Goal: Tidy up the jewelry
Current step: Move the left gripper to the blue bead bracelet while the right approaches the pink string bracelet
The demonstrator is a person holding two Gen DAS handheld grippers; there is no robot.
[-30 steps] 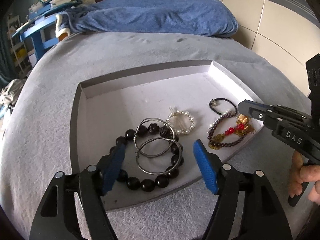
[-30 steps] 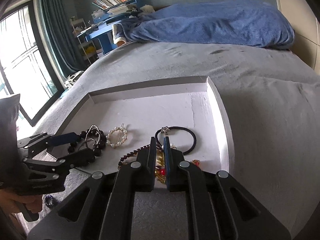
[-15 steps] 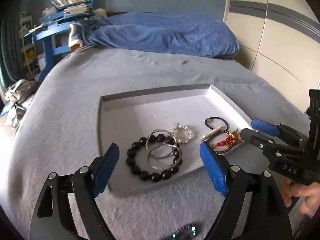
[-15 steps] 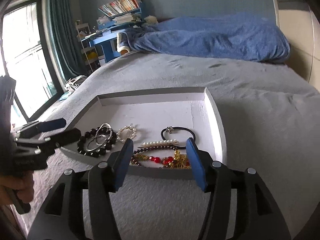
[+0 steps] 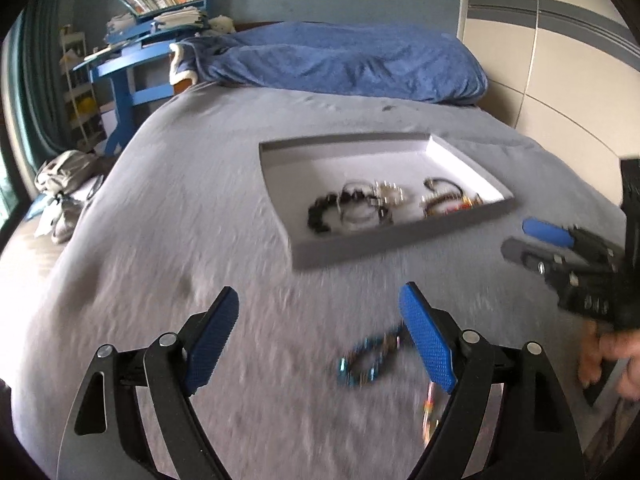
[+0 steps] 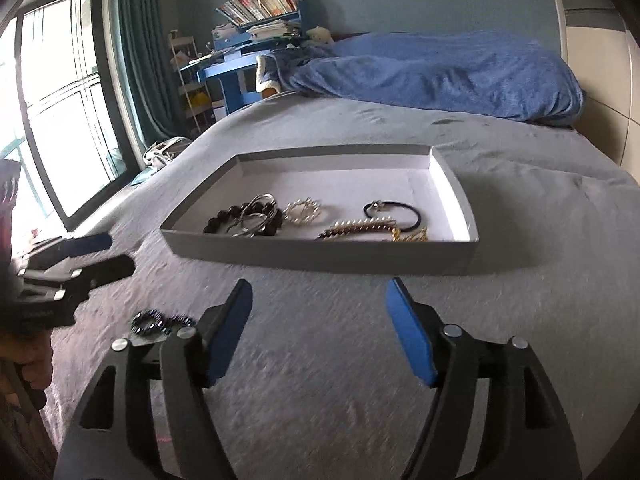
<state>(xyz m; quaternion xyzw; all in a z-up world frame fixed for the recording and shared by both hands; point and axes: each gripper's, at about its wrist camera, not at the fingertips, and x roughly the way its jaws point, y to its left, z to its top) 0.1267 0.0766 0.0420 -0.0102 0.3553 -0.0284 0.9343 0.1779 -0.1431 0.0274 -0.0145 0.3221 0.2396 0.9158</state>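
Both grippers backing off the tray, jaws wide, nothing held.

Left gripper (image 5: 318,332) has pulled back from the shallow grey cardboard tray (image 6: 320,254) and is now hanging over the dark beaded bracelet with blue stones (image 5: 370,360) lying loose on the grey bedspread (image 6: 340,380). Right gripper (image 6: 318,328), clamped on the gold-and-red chain a second ago, is now spread and empty; the gold chain (image 6: 408,235) is sitting in the tray. Likely next: the loose bracelet.
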